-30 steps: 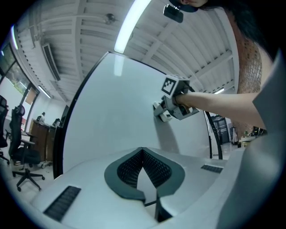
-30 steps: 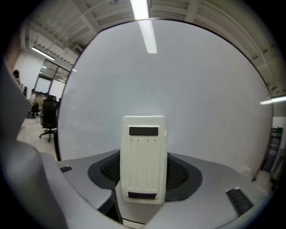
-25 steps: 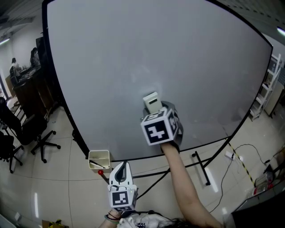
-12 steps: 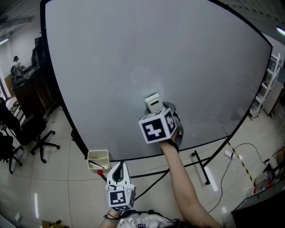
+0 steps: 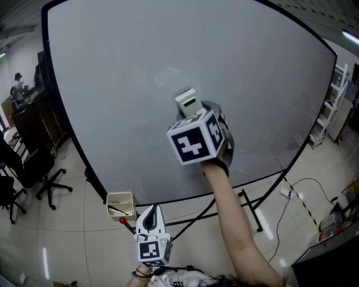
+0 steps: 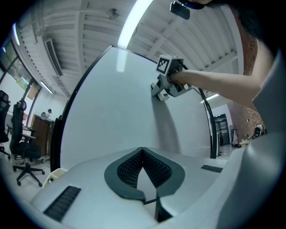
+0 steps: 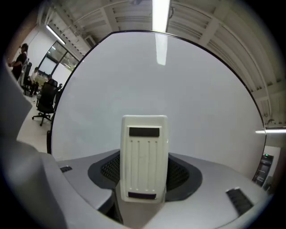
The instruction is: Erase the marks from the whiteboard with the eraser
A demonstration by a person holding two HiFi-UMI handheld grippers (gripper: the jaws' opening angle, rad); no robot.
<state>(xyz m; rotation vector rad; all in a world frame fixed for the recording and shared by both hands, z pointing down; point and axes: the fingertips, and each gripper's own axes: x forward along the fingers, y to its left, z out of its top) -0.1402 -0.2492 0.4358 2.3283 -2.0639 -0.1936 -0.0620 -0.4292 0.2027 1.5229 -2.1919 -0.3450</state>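
Glossy pale tiled floor [image 5: 67, 224] across the bottom of the head view. Black office chairs [image 5: 39, 165] and dark desk [image 5: 25, 106] at left edge, white shelving [image 5: 335, 103] at right edge. Ceiling strip light [image 7: 161, 13] overhead.

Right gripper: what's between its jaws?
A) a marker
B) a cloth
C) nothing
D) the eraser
D: in the right gripper view, the right gripper has its jaws closed on the white eraser, which stands upright between them with the whiteboard behind it.
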